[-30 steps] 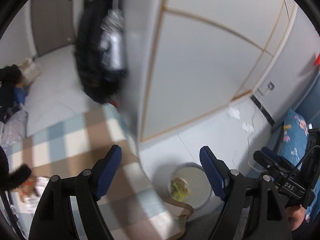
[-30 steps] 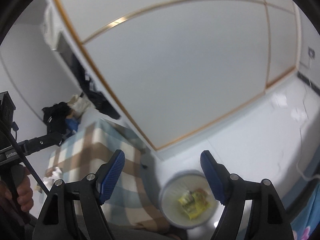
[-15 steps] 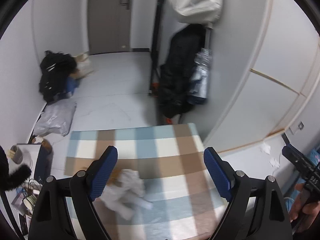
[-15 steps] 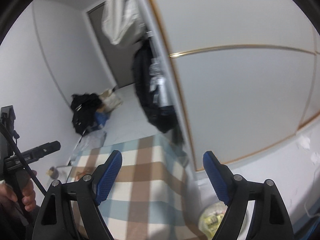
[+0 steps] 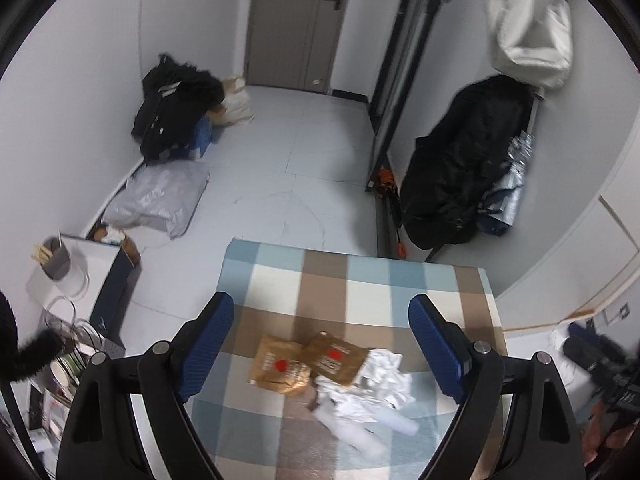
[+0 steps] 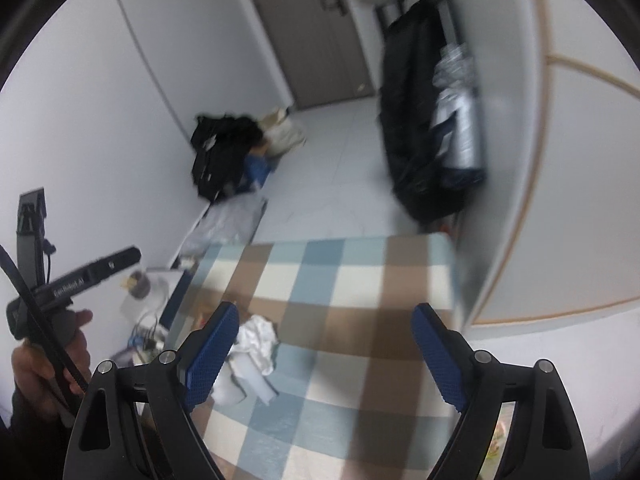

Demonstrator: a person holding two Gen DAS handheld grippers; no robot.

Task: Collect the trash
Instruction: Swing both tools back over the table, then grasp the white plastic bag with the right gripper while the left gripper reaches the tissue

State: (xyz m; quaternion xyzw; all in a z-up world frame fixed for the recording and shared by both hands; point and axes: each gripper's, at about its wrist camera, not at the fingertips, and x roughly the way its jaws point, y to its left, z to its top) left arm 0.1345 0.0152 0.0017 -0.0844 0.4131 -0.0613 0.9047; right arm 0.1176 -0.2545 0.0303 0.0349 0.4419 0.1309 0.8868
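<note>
Checked table (image 5: 360, 280): landmark. On it, near its front edge: two brown paper bags (image 5: 308, 364), crumpled white paper (image 5: 380, 376) touching them, a white roll (image 5: 348, 432). Beyond the table: black clothing heap (image 5: 176, 112), grey sack (image 5: 156, 200), door (image 5: 292, 20).

Left hand-held gripper (image 5: 320, 344): released, above the bags, nothing between its jaws.

Right hand-held gripper (image 6: 326, 352): jaws opening, empty, angled down over the table; the paper (image 6: 256, 340) lies beside its left finger. Only this view shows the person's hand (image 6: 48, 360).
</note>
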